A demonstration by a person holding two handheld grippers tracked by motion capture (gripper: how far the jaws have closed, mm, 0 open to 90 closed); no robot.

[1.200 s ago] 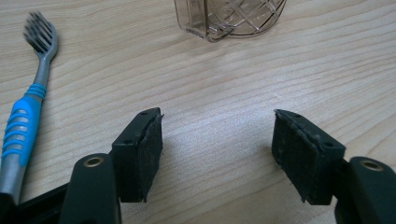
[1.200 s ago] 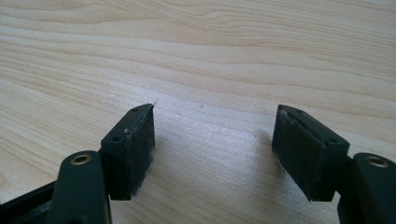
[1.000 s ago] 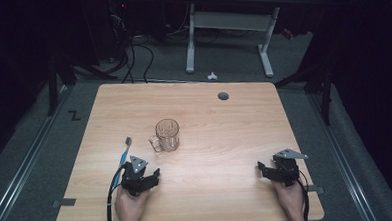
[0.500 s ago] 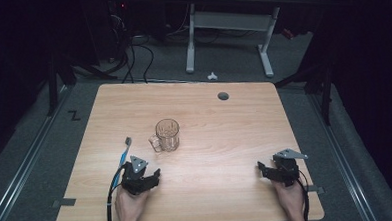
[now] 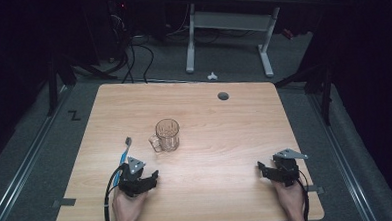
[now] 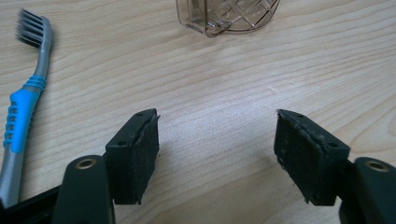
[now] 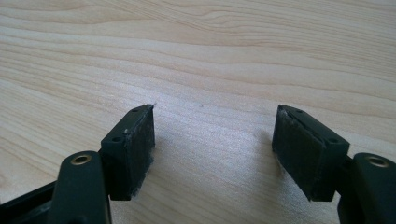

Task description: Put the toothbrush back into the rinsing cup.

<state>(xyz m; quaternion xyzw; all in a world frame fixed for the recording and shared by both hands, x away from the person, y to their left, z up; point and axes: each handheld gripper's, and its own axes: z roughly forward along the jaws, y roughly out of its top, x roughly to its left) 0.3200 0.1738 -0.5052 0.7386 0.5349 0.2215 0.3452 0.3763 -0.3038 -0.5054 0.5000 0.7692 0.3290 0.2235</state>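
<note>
Nothing moved: both grippers rest wide apart, empty, near edge. Left gripper (image 5: pixel 147 180) sits beside toothbrush (image 6: pixel 23 100) (mug (image 5: pixel 167 135) farther off); careless reach could roll it.

The desk (image 5: pixel 210 140) sits in a pool of light from overhead, with the floor and the room round it falling away to near black from nine o'clock right round to three. The high view is soft and a little grainy, and fine detail is lost. The mug (image 5: pixel 167 135) casts a faint shadow only. In the left gripper view the wood is bright and sharp, with a pale sheen between the jaws; the toothbrush (image 6: pixel 23 100) at nine o'clock is crisp, and the nearest parts at six o'clock blur. The right gripper view is evenly lit, with short soft shadows under the jaws and the grain softening towards twelve o'clock.
</note>
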